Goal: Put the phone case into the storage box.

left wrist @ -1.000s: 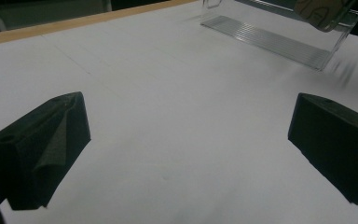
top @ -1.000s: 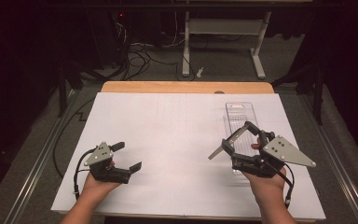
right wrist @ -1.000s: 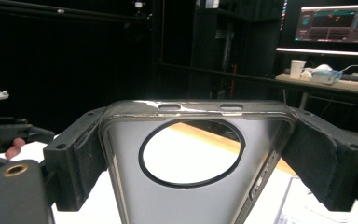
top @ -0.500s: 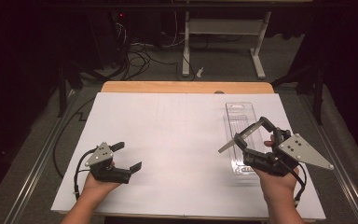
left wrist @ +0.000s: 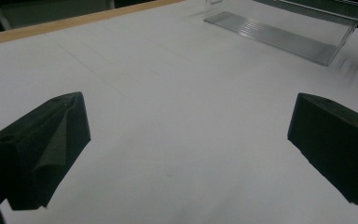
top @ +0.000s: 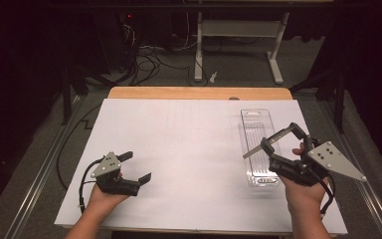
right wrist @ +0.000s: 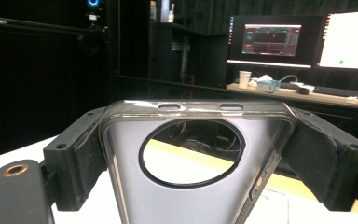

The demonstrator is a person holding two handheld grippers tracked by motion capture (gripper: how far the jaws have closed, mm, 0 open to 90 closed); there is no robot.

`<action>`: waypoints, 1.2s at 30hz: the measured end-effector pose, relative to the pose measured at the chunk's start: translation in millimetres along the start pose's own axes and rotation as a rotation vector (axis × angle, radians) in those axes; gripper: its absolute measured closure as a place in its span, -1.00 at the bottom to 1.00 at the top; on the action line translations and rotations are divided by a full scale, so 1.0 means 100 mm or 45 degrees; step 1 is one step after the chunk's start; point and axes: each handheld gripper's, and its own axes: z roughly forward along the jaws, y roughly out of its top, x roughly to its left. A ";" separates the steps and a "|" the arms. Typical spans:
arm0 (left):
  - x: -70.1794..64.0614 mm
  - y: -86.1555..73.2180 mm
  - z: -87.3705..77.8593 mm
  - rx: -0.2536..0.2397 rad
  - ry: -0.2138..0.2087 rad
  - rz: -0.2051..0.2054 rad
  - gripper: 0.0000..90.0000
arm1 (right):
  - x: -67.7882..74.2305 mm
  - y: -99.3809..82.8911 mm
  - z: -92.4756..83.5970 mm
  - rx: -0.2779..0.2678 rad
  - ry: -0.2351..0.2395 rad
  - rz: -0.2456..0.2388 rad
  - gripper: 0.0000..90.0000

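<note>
A translucent grey phone case (right wrist: pixel 191 196) with a round camera cutout is clamped across its width between the pads (right wrist: pixel 81 154) of my right gripper (right wrist: pixel 196 154). From above, that gripper (top: pixel 279 137) hangs over the near right of the table, the case (top: pixel 251 153) showing edge-on and pointing left. Under it lies a long clear plastic tray (top: pixel 254 124), which shows as a ribbed shell (left wrist: pixel 284 32) in the left gripper view. My left gripper (top: pixel 135 167) rests low at the near left, open, with only white paper between its jaws (left wrist: pixel 186 140).
A white sheet (top: pixel 189 144) covers most of the wooden table (top: pixel 199 93). Cables and a white desk frame (top: pixel 238 30) stand on the floor beyond the far edge. Monitors (right wrist: pixel 272 39) glow on a desk in the right gripper view.
My right gripper has carried the phone case to the right and slightly nearer the table's right edge. The left gripper has stayed in place.
</note>
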 end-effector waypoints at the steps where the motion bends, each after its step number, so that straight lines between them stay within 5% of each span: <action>1: 0.00 0.00 0.00 0.000 0.001 -0.001 -0.99 | -0.02 -0.01 0.00 0.002 -0.011 0.001 -0.71; 36: 0.00 0.01 -0.01 -0.014 0.015 -0.003 -1.00 | -0.17 -0.06 -0.03 0.031 -0.147 -0.029 -0.71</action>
